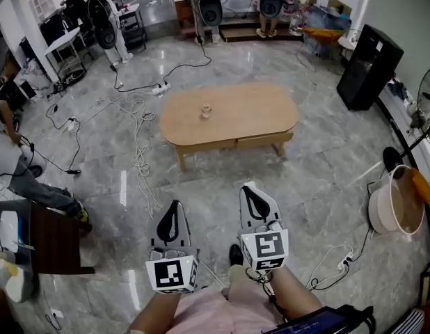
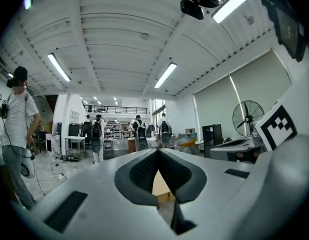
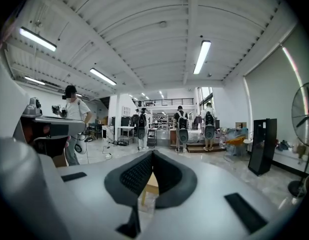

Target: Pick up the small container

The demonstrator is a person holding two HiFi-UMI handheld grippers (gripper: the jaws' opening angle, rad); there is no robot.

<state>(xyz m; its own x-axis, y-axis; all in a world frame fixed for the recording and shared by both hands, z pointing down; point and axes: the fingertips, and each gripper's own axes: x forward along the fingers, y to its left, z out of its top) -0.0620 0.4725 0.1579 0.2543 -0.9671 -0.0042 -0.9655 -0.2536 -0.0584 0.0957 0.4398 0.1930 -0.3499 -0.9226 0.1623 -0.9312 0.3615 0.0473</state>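
Light wood is the material of the oval table (image 1: 257,113), which stands on a grey marble floor (image 1: 319,165) in the middle of the head view. The small container (image 1: 206,110) stands upright on the table top, a little left of its centre, and nothing else is on the top.

Both grippers are on the near side of the table, well apart from it, and they point toward it. The left gripper (image 1: 174,206) has its two jaws brought together so that the tips meet, and there is nothing between them. The right gripper (image 1: 247,190) is the same: the jaws are closed tip to tip and hold nothing. It is slightly nearer to the table than the left one. In each gripper view a piece of the wooden table shows in the small gap below the closed tips.

To the left of the table, white cables (image 1: 136,131) lie in loops on the floor, and a power strip (image 1: 160,88) is near the far left corner. To the right of the table stands a black cabinet (image 1: 369,67). A cream basin (image 1: 394,202) is on the floor to the near right of the table. Beyond the table, several persons with backpacks (image 1: 210,5) stand with their backs turned.
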